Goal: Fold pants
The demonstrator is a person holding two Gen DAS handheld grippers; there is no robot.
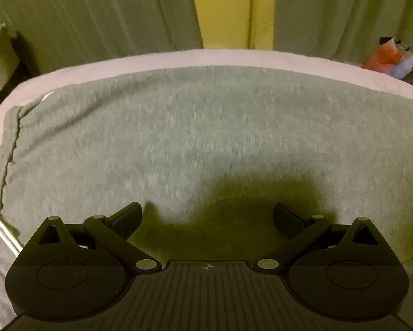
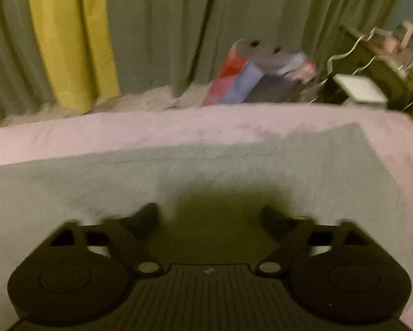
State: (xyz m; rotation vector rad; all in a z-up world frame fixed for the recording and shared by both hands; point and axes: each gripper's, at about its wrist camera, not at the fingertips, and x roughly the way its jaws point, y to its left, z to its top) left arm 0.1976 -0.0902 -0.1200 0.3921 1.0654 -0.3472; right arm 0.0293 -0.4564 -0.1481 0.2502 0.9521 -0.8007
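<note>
The grey pants (image 1: 206, 138) lie flat on the pink sheet (image 1: 178, 58). The left gripper (image 1: 207, 220) and the right gripper (image 2: 209, 218) hang above the fabric, jaws wide apart, holding nothing.

Home, bedroom most likely. Pink bedsheet (image 2: 178, 129) under and ahead of both grippers, green curtains (image 1: 96, 13) with a yellow panel (image 2: 74, 41) hanging beyond it. Gift bags (image 2: 247, 82) and cluttered furniture (image 2: 377, 63) ahead-right of the right gripper; blurry, so contents unclear.
</note>
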